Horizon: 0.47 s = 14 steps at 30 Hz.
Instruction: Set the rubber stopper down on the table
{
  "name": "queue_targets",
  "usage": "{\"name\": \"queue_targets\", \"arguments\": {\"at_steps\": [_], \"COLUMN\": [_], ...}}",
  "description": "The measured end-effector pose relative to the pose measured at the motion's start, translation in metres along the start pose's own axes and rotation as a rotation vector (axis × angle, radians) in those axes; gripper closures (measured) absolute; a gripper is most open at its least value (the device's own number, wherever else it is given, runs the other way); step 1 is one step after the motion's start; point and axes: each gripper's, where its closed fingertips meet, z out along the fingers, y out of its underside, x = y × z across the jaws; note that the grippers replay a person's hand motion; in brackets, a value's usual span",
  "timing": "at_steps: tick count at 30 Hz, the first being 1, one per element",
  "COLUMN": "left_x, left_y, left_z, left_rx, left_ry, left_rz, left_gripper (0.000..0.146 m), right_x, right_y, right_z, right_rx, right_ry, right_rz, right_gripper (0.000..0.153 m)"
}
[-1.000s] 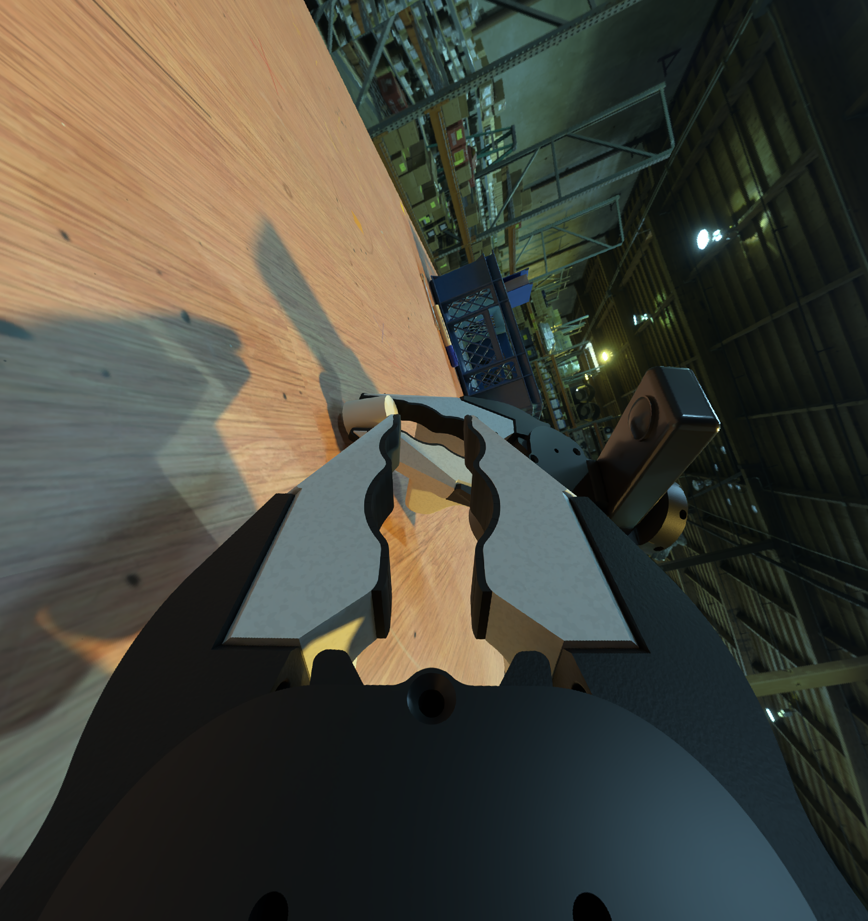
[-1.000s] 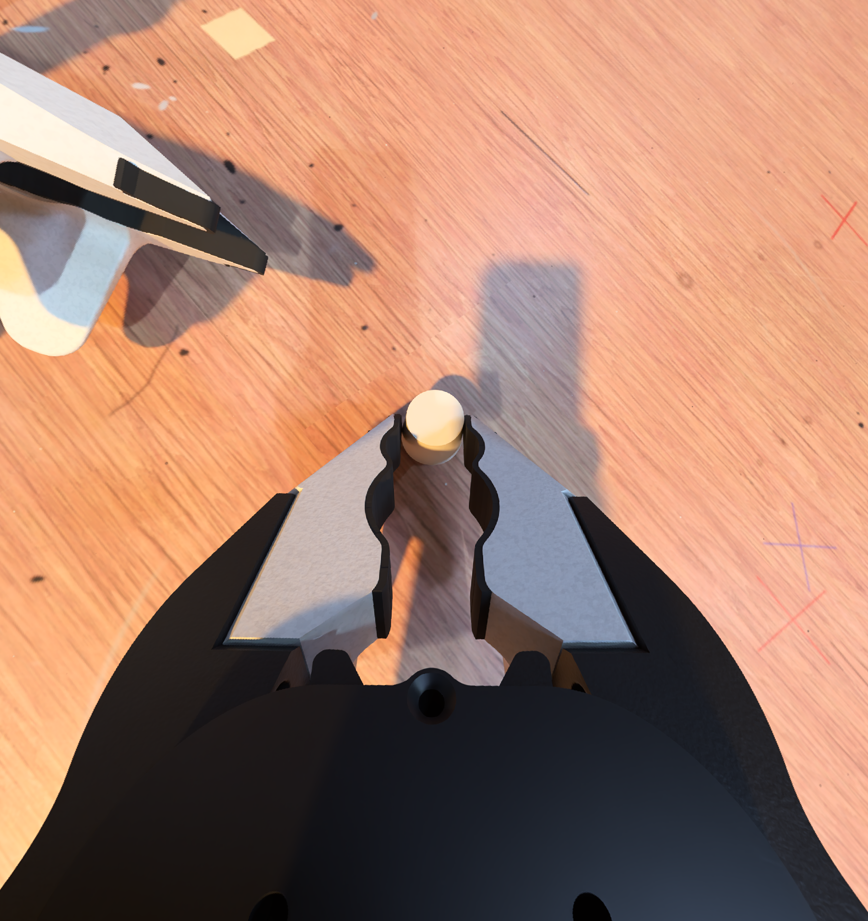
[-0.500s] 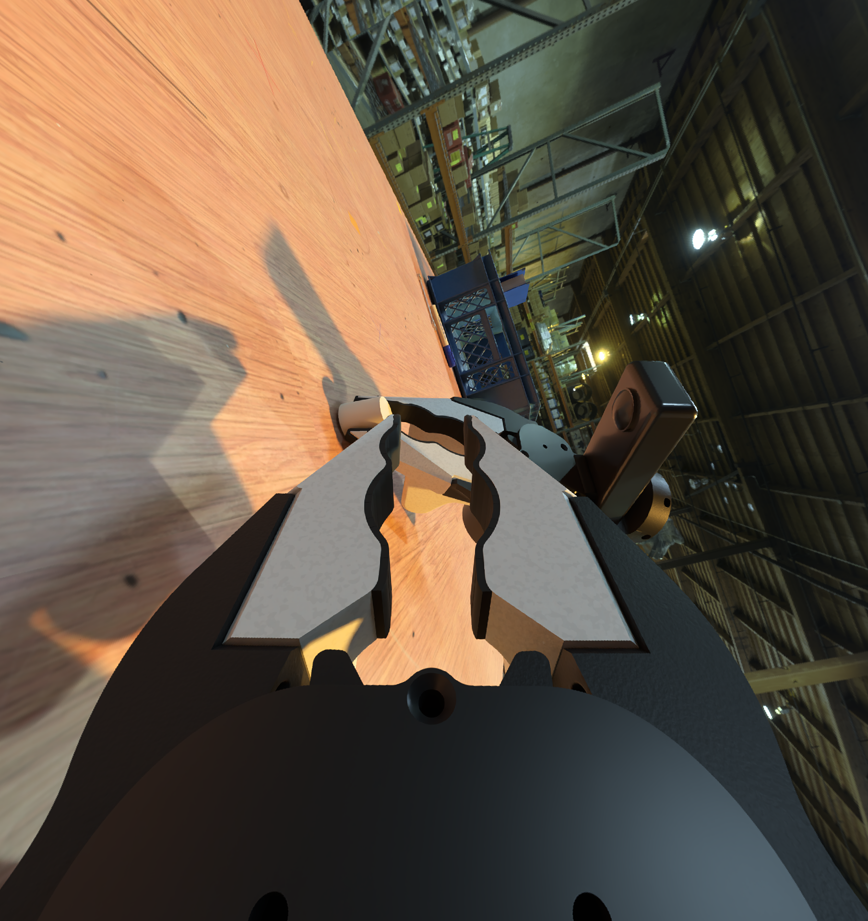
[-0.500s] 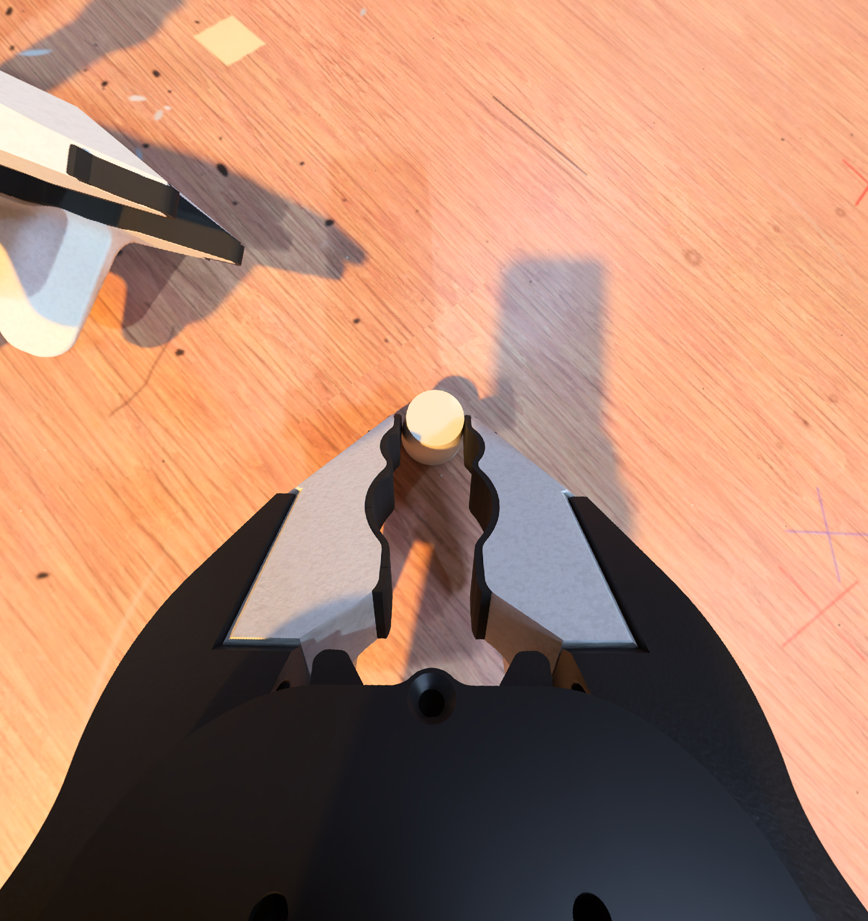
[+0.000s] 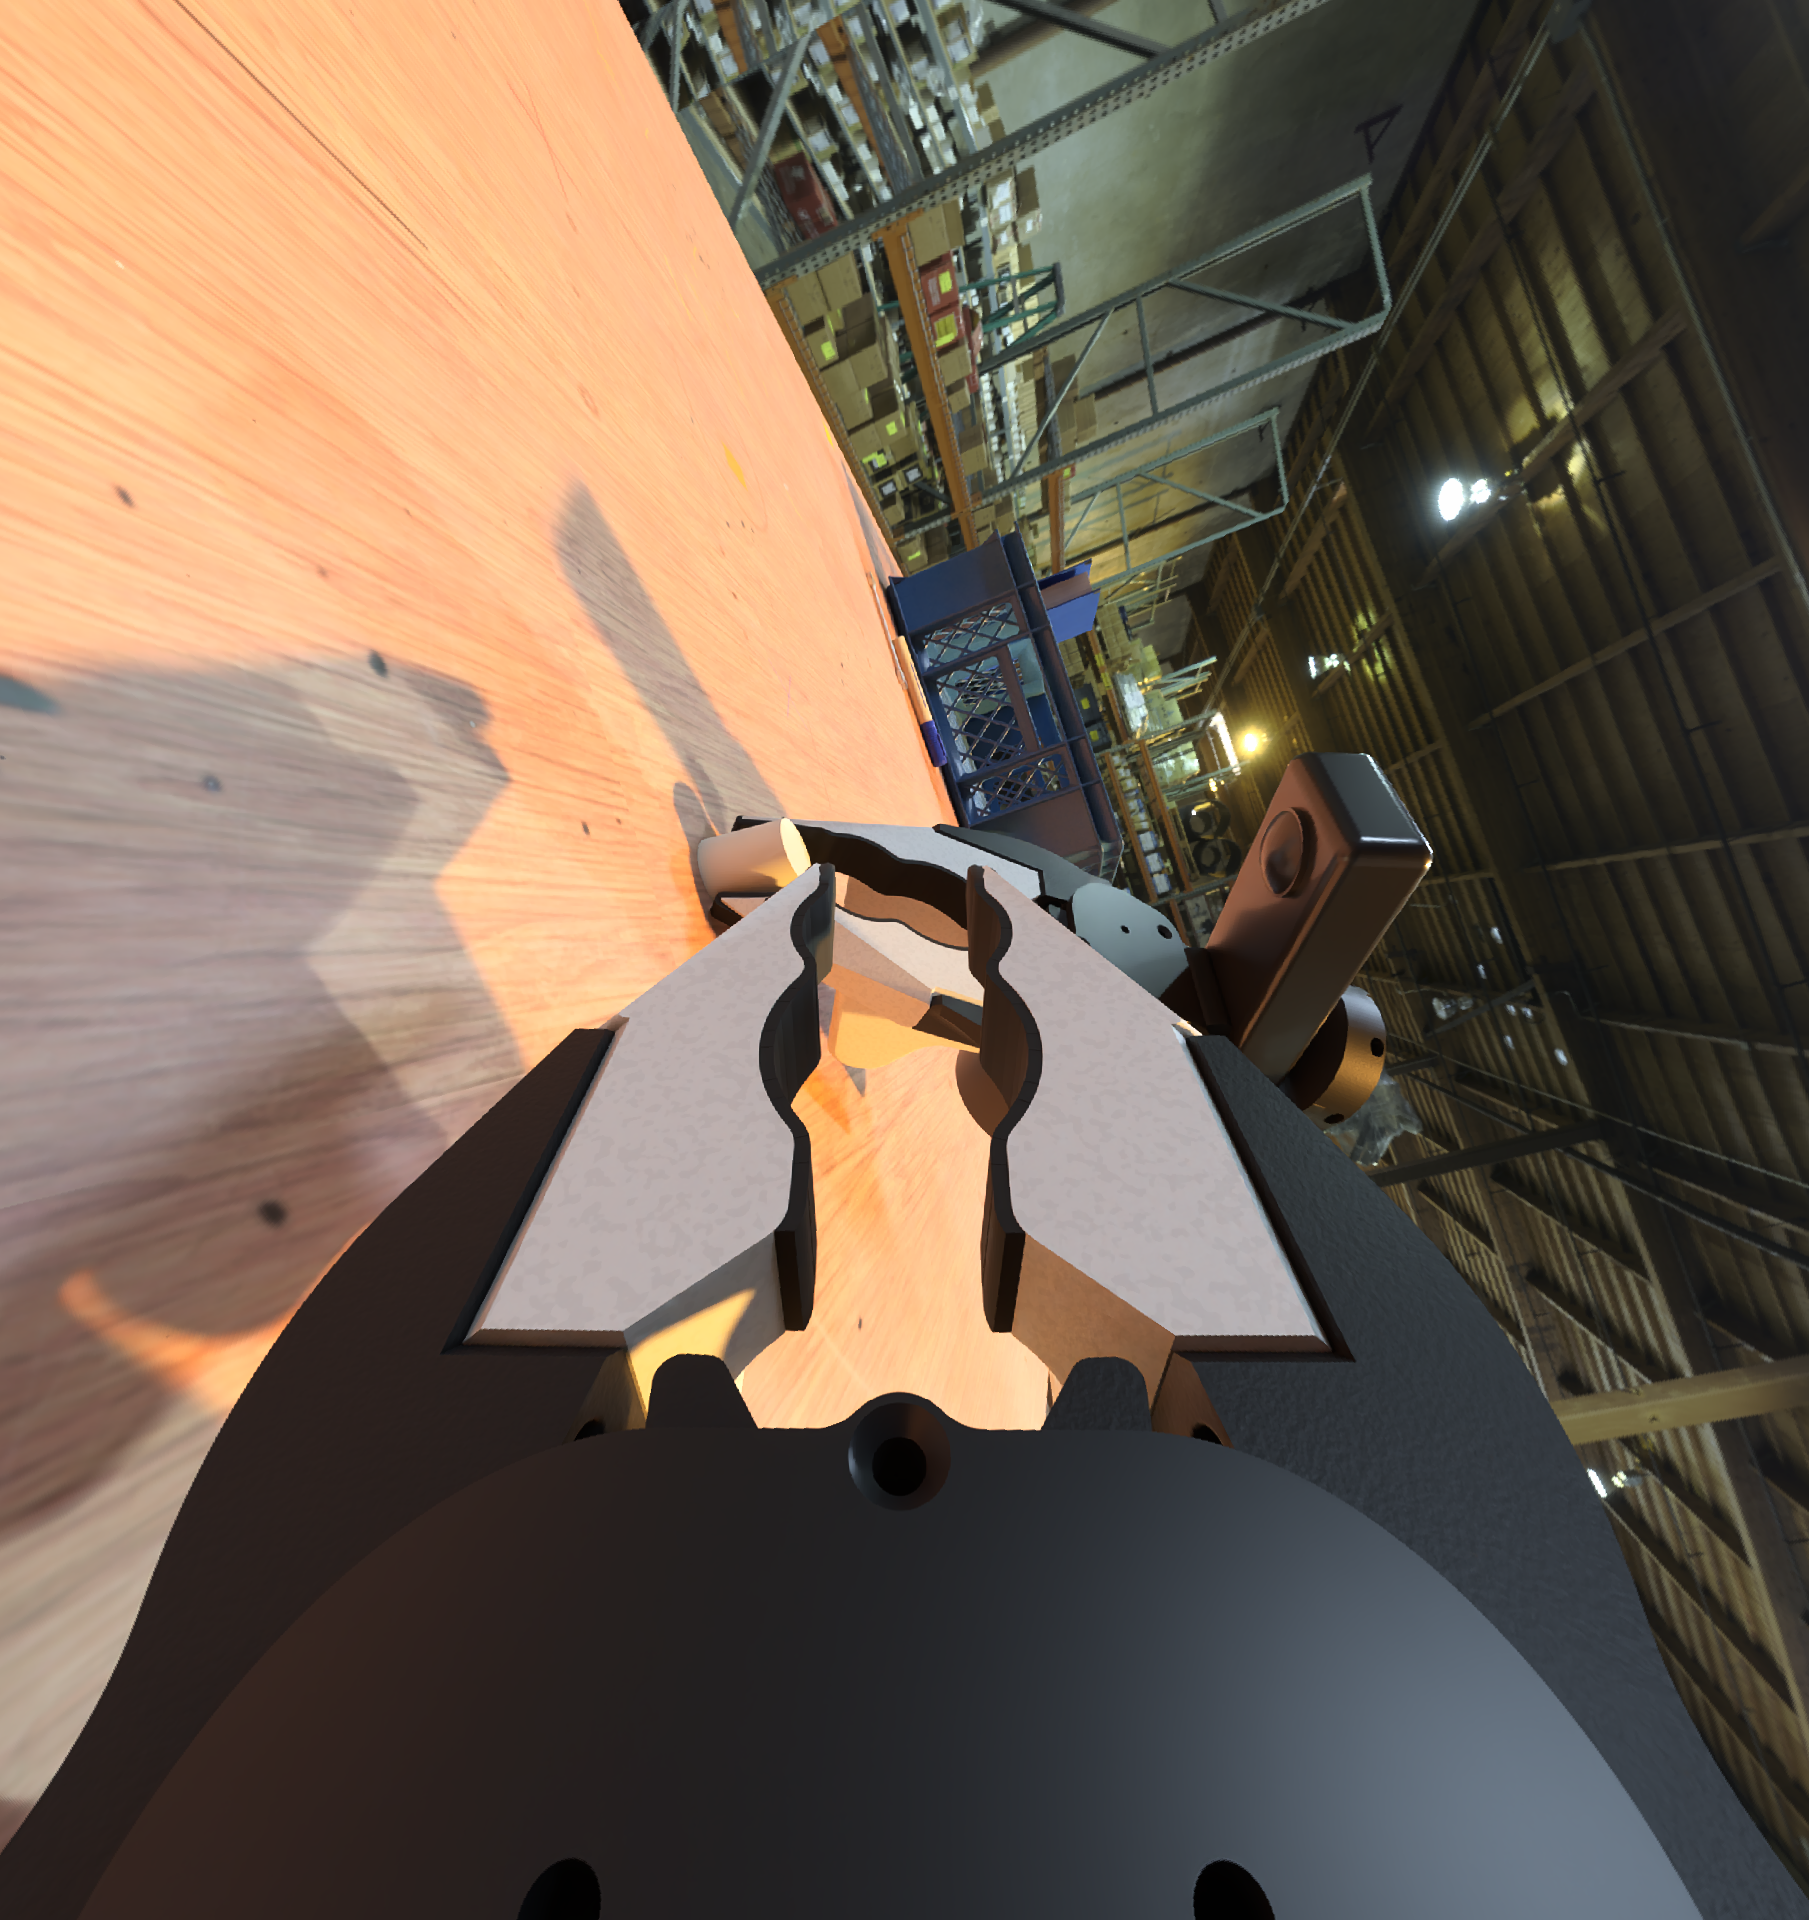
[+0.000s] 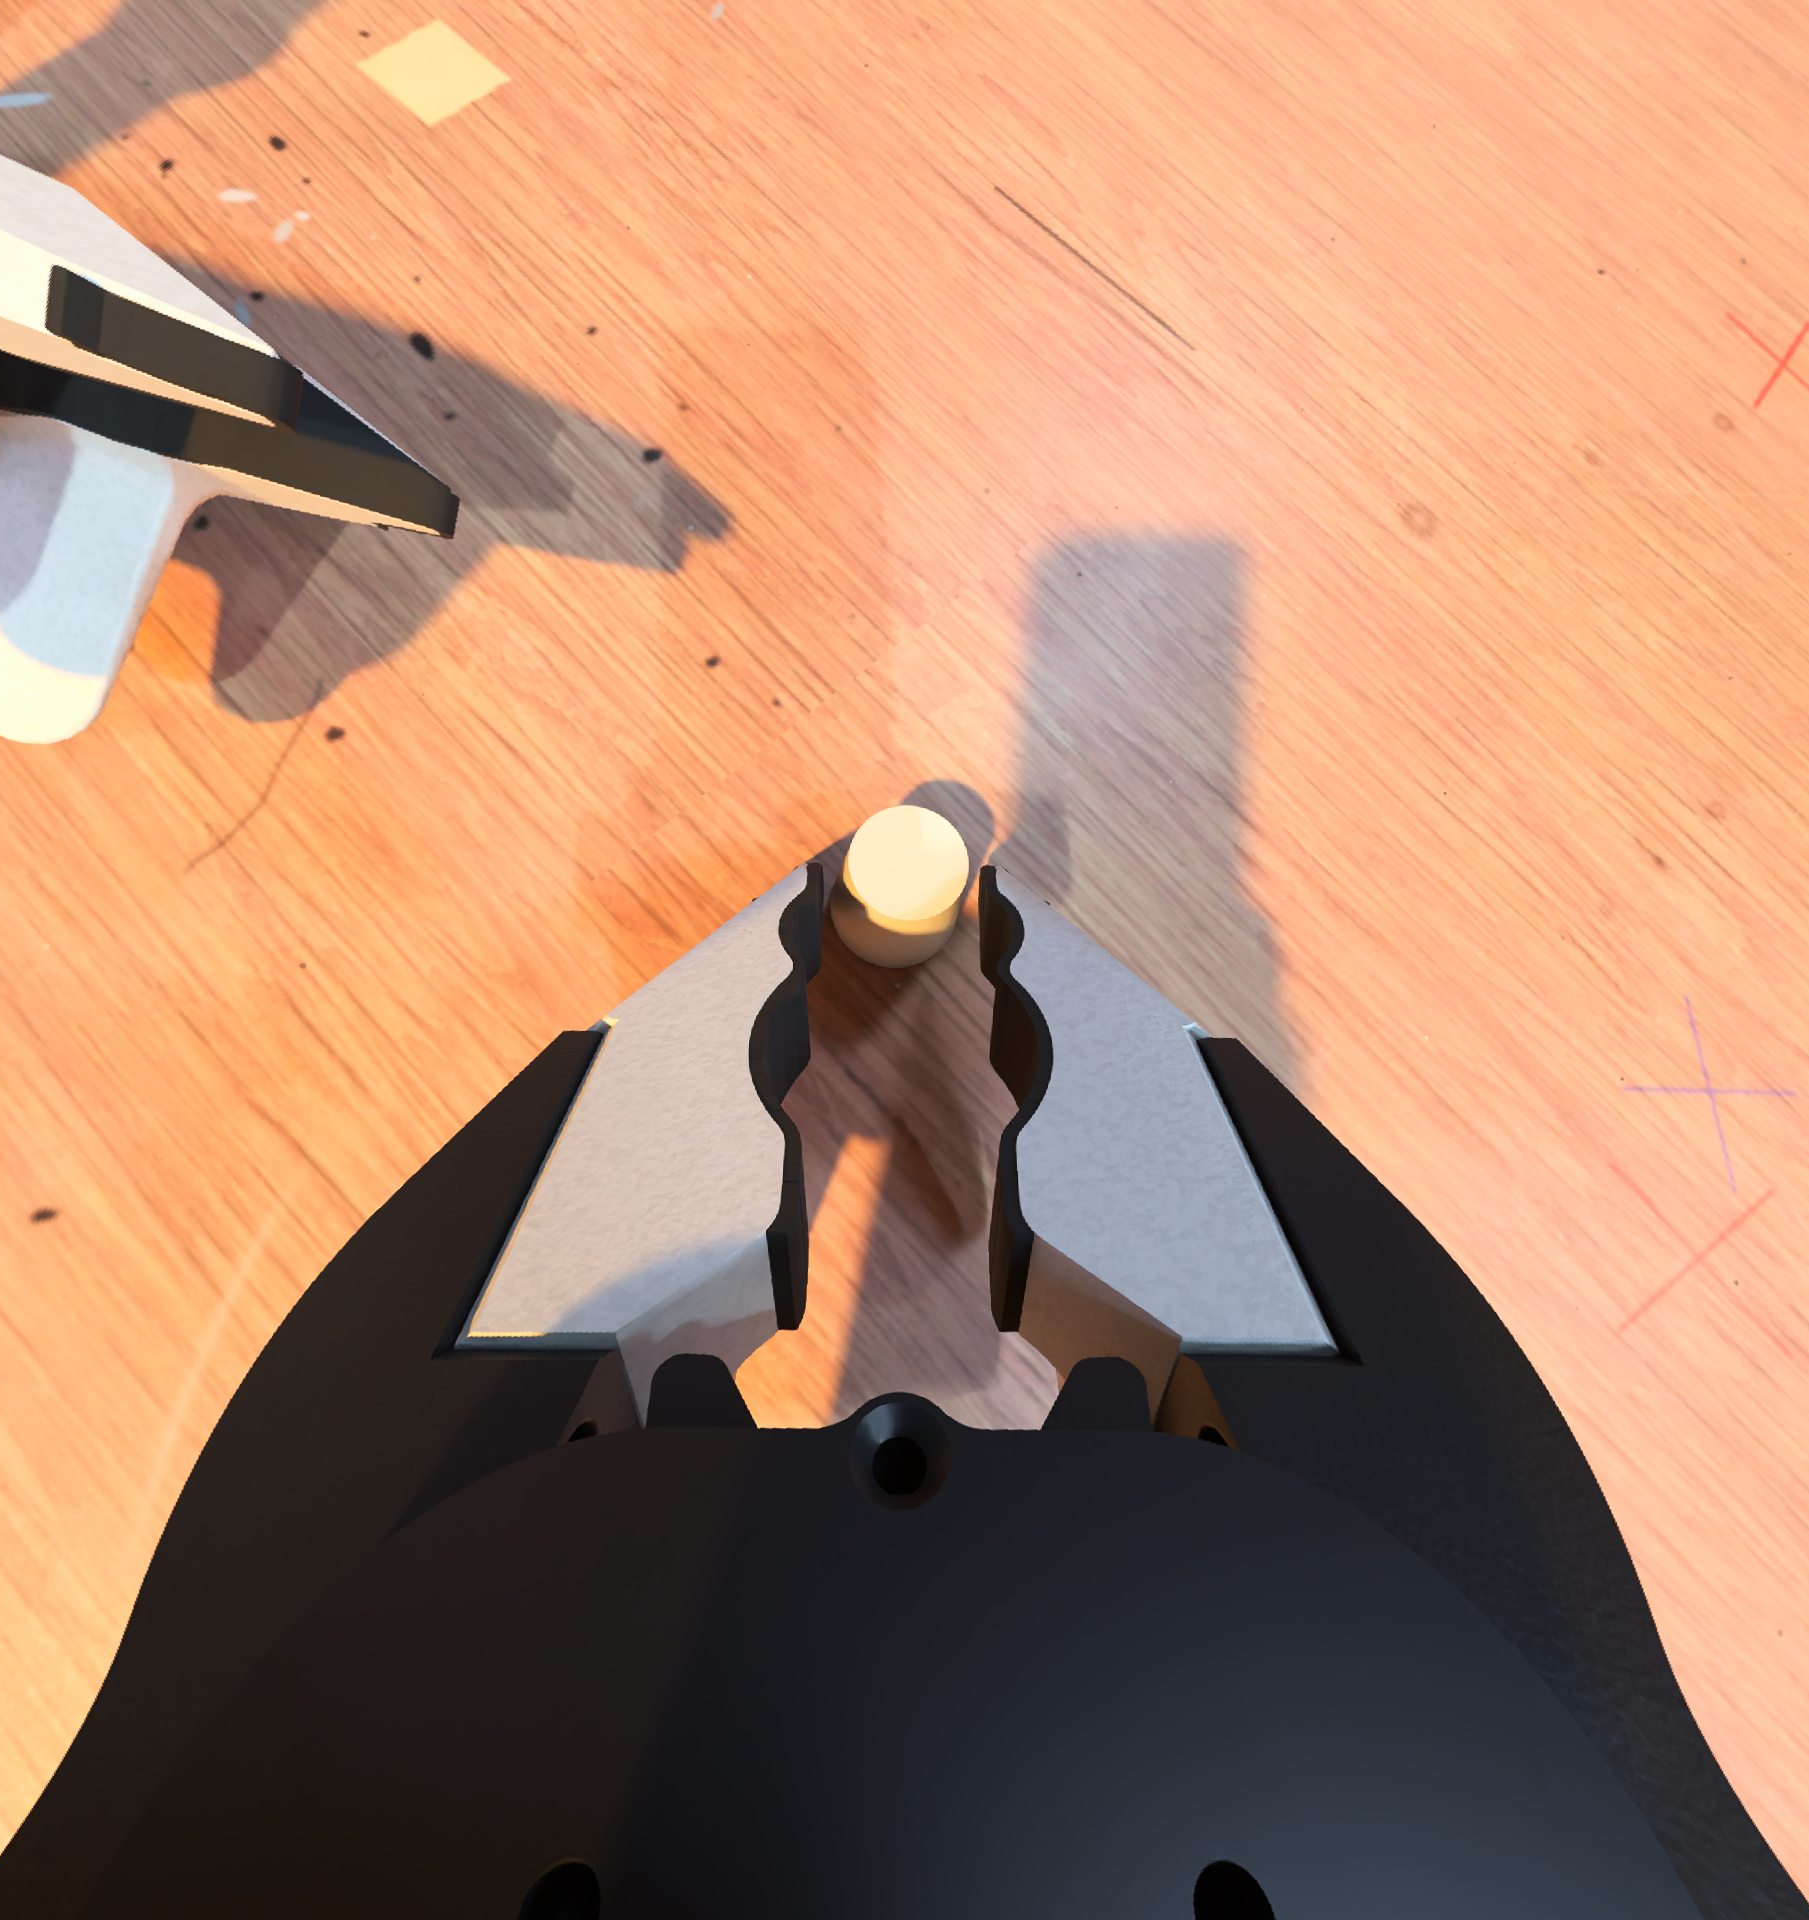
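We see the stopper (image 6: 900, 883) upright on the table (image 6: 1399, 520) between the right gripper's (image 6: 898, 883) spread fingers, untouched; left gripper (image 5: 898, 883) spread, empty.

Cream stopper (image 6: 902, 883) — orange-grained table (image 6: 1295, 312)

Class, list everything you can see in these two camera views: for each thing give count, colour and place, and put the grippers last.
rubber stopper: one, cream, upright on the table between the right gripper's fingertips, small gaps either side
table: one, orange-brown wood with dark specks and faint crosses, under everything
pale patch: one, tan, far part of the table
crate: one, blue, beyond the table's edge
shelving: rows, grey metal with brown boxes, background
right gripper: one, black body, grey fingers, open around the stopper
left gripper: one, same colours, open, empty, beside the right one
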Motion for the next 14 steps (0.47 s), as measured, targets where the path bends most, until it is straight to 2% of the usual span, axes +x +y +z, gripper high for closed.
{"name": "queue_targets", "arguments": {"at_steps": [14], "left_x": [0.0002], "left_y": [-0.0005], "left_z": [-0.0003], "left_rx": [0.003], "left_ry": [0.002], "left_rz": [-0.001], "left_gripper": [0.121], "right_x": [0.0017], "right_y": [-0.0042], "right_z": [0.0030], "right_rx": [0.006], "right_ry": [-0.011], "right_rz": [-0.007], "right_gripper": [0.123]}}
